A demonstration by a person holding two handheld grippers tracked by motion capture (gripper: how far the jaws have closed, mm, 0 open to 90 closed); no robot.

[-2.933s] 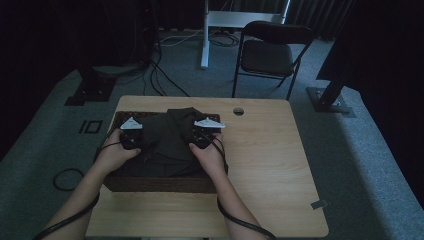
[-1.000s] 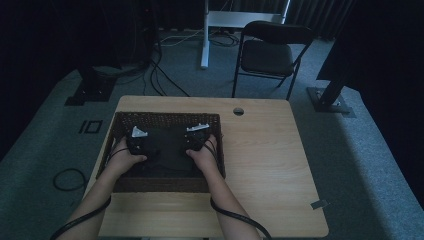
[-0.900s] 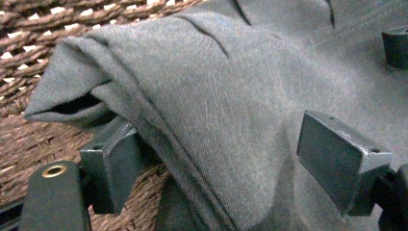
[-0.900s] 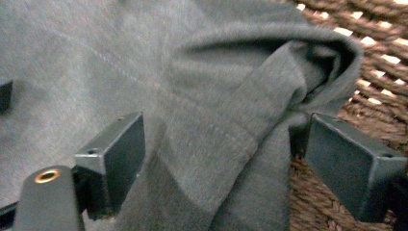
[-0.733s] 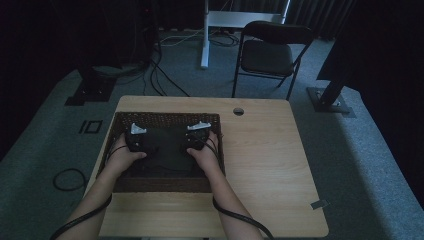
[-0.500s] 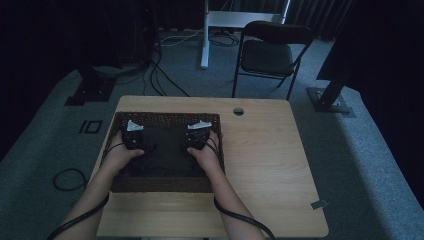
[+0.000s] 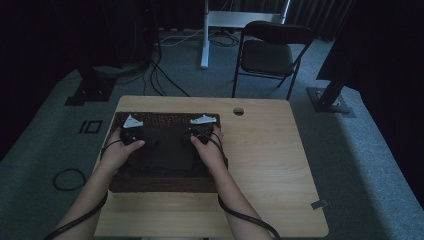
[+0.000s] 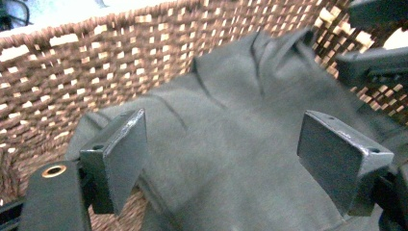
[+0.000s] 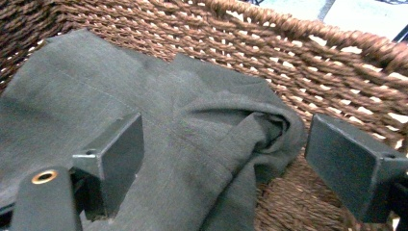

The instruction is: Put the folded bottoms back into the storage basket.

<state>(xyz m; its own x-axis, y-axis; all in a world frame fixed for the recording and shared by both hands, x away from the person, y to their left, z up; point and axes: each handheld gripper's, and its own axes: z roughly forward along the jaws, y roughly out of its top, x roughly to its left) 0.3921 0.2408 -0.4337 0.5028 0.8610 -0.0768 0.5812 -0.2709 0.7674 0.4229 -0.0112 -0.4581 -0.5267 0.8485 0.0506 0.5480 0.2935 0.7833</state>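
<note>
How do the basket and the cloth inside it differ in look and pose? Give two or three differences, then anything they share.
The basket is brown open weave with gaps showing light; the cloth is plain dark grey-green fabric. The basket stands as firm upright walls; the cloth lies limp and creased, bunched at its edge. The basket holds; the cloth is held, lying on its floor against the wall. Shared: both sit on the table, each in front of an open gripper.
</note>
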